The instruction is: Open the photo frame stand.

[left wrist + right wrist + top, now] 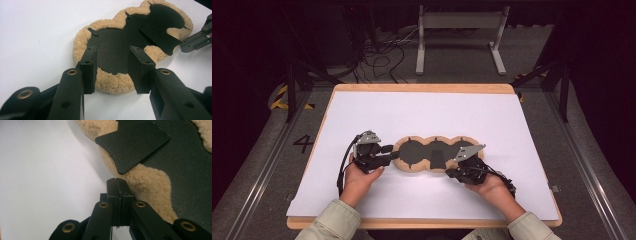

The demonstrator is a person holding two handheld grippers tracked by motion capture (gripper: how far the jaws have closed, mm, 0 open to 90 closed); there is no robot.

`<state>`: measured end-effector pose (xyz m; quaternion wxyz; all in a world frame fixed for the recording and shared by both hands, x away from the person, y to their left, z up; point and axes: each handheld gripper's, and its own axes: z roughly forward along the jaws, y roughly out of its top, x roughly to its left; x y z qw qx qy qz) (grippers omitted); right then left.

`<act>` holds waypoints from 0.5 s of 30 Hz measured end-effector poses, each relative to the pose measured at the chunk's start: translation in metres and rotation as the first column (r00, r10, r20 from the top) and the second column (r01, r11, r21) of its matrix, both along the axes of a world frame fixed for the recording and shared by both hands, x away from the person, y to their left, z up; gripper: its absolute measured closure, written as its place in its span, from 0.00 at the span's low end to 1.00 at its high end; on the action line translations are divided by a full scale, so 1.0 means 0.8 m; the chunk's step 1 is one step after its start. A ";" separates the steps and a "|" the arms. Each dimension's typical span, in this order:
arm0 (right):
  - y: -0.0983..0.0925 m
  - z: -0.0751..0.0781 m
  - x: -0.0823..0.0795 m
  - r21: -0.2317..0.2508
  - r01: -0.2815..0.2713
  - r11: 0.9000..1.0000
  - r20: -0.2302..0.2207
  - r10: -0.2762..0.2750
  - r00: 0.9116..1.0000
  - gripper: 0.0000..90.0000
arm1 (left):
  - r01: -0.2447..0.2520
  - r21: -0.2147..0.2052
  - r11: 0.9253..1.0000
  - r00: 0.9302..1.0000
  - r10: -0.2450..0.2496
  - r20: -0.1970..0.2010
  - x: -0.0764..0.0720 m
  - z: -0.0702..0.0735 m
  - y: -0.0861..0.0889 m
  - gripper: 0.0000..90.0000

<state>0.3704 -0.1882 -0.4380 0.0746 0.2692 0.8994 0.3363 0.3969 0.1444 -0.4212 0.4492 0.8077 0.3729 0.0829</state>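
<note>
A three-lobed pad (pixel 417 152) lies flat mid-table, black backing up, with a tan fleece rim (pixel 112 83). A black flap (pixel 160 37) lies across its middle lobe and juts over the near rim. My left gripper (pixel 112 67) is open, its jaws on either side of the left lobe's near edge; the high view has that gripper (pixel 389 152) at the pad's left end. My right gripper (pixel 117 182) is shut with nothing seen between its jaws, tips against the fleece edge (pixel 147 185) just below the flap (pixel 135 145). From above, that gripper (pixel 449 172) sits at the pad's near right.
White paper (pixel 422 200) covers a wooden board (pixel 422 88) whose edges show at the back and front. Beyond the table stand a white metal frame (pixel 459 35) and loose cables (pixel 382 55) on the floor. The other gripper (pixel 197 41) shows at the far right of the left gripper view.
</note>
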 end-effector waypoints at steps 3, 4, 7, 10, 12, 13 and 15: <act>0.002 -0.002 0.002 0.006 0.002 1.000 0.000 -0.002 1.000 1.00 | -0.004 -0.001 1.000 1.000 0.004 -0.004 0.000 0.000 -0.001 0.67; 0.002 -0.003 0.003 0.009 0.001 1.000 0.000 -0.001 1.000 1.00 | -0.004 0.000 1.000 1.000 0.004 -0.004 0.000 0.000 -0.001 0.67; 0.001 -0.001 0.004 0.026 0.006 1.000 -0.001 -0.006 1.000 1.00 | -0.003 0.008 1.000 1.000 0.003 -0.008 0.000 -0.001 -0.001 0.67; 0.000 0.004 0.004 0.038 0.008 0.999 0.008 -0.008 1.000 1.00 | -0.009 0.008 1.000 1.000 0.009 -0.007 0.001 -0.002 0.000 0.67; 0.000 0.007 0.004 0.051 0.013 0.999 0.011 -0.013 1.000 1.00 | -0.011 0.006 1.000 1.000 0.011 -0.009 0.002 -0.002 0.000 0.67; -0.001 0.009 0.004 0.063 0.016 0.998 0.013 -0.017 1.000 1.00 | -0.010 0.005 1.000 1.000 0.010 -0.007 0.002 -0.003 0.001 0.67; -0.002 0.013 0.005 0.084 0.024 0.996 0.024 -0.026 0.999 1.00 | -0.017 0.003 1.000 1.000 0.017 -0.013 0.003 -0.003 0.001 0.67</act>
